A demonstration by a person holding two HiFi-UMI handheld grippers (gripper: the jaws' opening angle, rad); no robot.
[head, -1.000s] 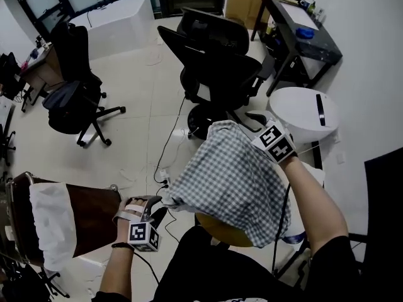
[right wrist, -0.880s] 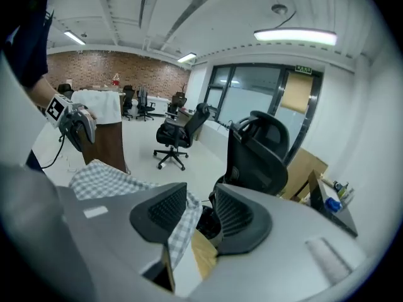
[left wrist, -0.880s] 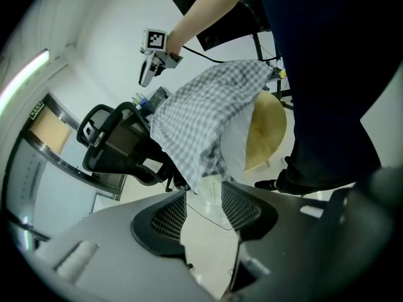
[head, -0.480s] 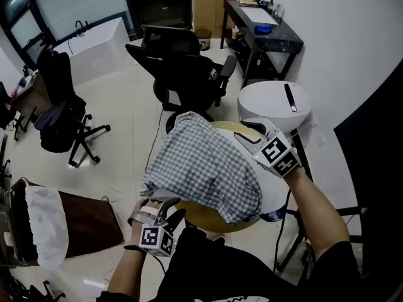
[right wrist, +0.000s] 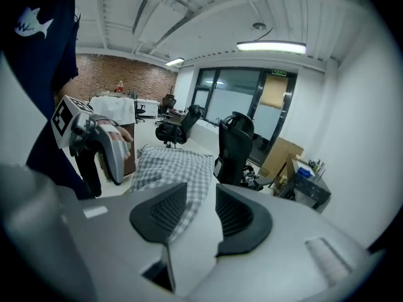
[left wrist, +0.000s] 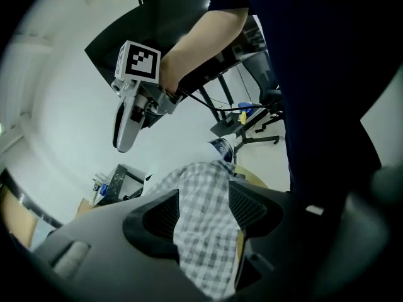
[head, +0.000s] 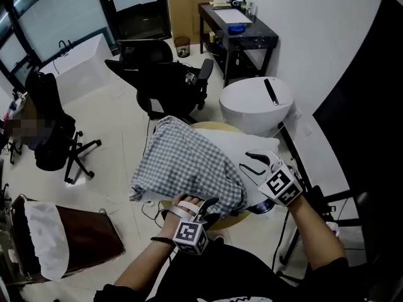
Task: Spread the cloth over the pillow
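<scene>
Nearest the person, the left gripper (head: 211, 209) stands wide. Its jaws have just been opening, and the near edge of the cloth (head: 186, 165) lies loose between them, no longer pinched. The right gripper (head: 250, 163), only partly closed, holds the cloth's far edge against the white pillow (head: 258, 145).

The cloth lies draped over most of the pillow, whose right end is still bare. Both rest on a round yellow stool (head: 214, 127).

The cloth looks thin, light and limp. It would likely sag, bunch and slide off the smooth pillow if tugged from one side, so the corners or hem seem the best places to take hold. The pillow looks soft and would give under pressure.

Beyond are a pale tiled floor (head: 119, 137), a brown bin (head: 88, 234) to the left, a round white unit (head: 255, 102), a black office chair (head: 160, 80) and a black counter (head: 258, 41) against the wall.
</scene>
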